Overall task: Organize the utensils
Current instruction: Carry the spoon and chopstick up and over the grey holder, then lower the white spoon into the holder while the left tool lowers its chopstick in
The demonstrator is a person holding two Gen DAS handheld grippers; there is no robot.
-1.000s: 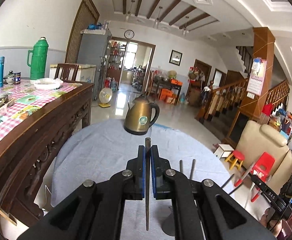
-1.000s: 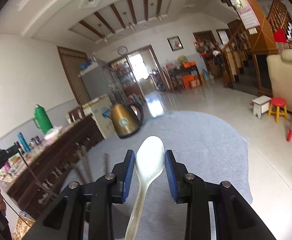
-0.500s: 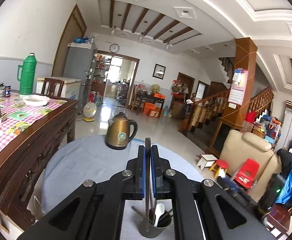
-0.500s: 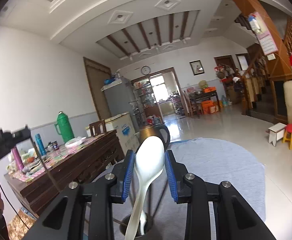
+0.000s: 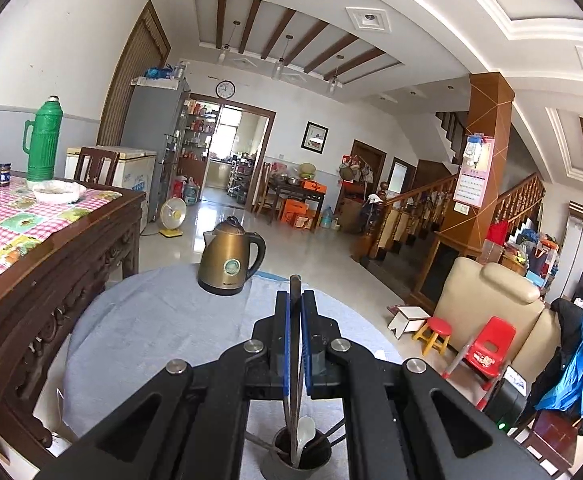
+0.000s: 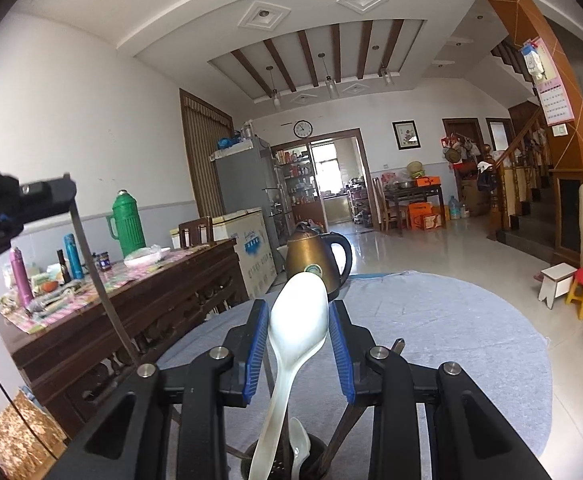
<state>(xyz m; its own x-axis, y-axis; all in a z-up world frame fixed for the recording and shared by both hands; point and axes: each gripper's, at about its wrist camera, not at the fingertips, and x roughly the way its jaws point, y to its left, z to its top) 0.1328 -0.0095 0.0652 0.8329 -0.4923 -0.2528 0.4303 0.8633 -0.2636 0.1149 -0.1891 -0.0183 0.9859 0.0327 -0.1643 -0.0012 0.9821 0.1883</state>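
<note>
My left gripper (image 5: pixel 295 304) is shut on a thin dark metal utensil (image 5: pixel 294 360) held upright, its lower end inside a dark utensil cup (image 5: pixel 301 462) on the round table. The cup holds a white spoon (image 5: pixel 304 438) and several dark sticks. My right gripper (image 6: pixel 297 312) is shut on a large white spoon (image 6: pixel 297 324), bowl up, handle pointing down at the same cup (image 6: pixel 279 466). The left gripper (image 6: pixel 19 200) and its utensil also show at the left of the right wrist view.
A bronze electric kettle (image 5: pixel 229 260) stands at the far side of the round table with grey cloth (image 5: pixel 151 328). A dark wooden sideboard (image 5: pixel 31 272) with checked cloth, green thermos (image 5: pixel 43 144) and bottles is on the left. Sofa and small stools are to the right.
Both grippers have tilted up and moved over the cup. The cup has come into view under each gripper, with both utensils now pointing down into it.
</note>
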